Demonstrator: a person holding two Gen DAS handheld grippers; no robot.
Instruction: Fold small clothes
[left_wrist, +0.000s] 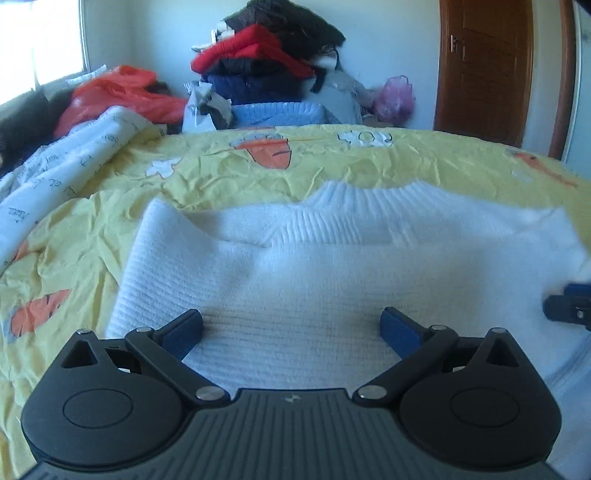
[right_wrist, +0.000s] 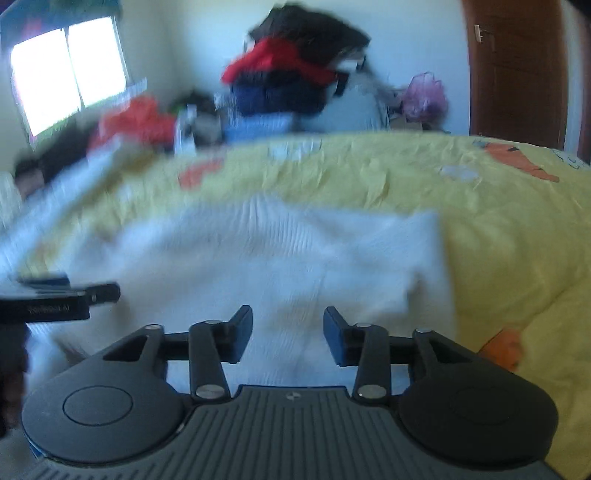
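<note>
The left gripper (left_wrist: 291, 328) hangs nearest, its jaws wide and empty over the near part of the white knit sweater (left_wrist: 332, 266). The right gripper (right_wrist: 288, 332) has its jaws at a middling gap, nothing between them. The sweater lies on the yellow bedspread (left_wrist: 229, 177), toward the bed's near edge, collar at the far side. It looks partly folded, its sides tucked into a rough rectangle; the final folds probably remain. Only the sharp left view shows the ribbed collar; the blurred right view alone shows the sweater's right edge, bare bedspread beyond. Farther off, a clothes pile (left_wrist: 266, 62) stands past the bed's far edge.
</note>
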